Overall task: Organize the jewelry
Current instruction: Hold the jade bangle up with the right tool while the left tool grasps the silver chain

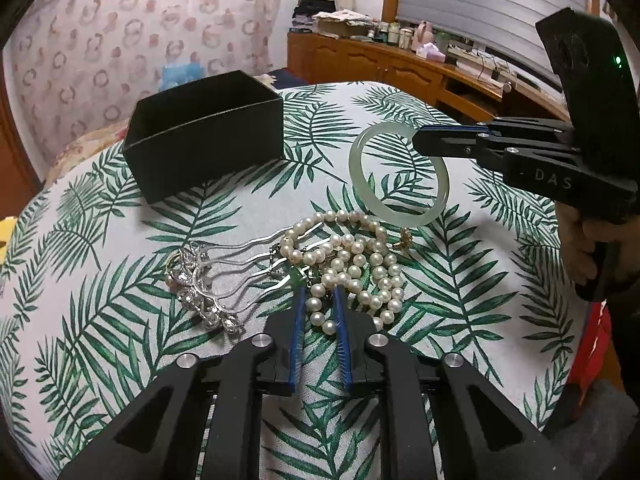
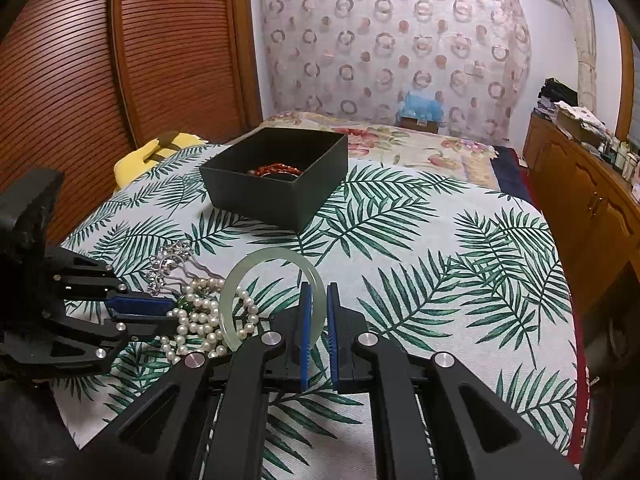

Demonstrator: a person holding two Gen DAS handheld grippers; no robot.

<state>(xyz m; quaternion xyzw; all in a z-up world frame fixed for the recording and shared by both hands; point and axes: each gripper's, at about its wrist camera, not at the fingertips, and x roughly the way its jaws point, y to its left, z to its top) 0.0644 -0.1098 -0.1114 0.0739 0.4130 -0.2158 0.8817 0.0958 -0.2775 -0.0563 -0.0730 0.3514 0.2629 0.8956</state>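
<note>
Right gripper is clamped on the near rim of the pale green jade bangle, its blue-padded fingers narrowly parted around the ring, which tilts up off the leaf-printed tablecloth. Left gripper sits partly open, its pads straddling a few beads of the tangled white pearl necklace. Beside the pearls lies a silver rhinestone hair comb. Farther back stands the open black cardboard box holding an amber-red bead bracelet.
</note>
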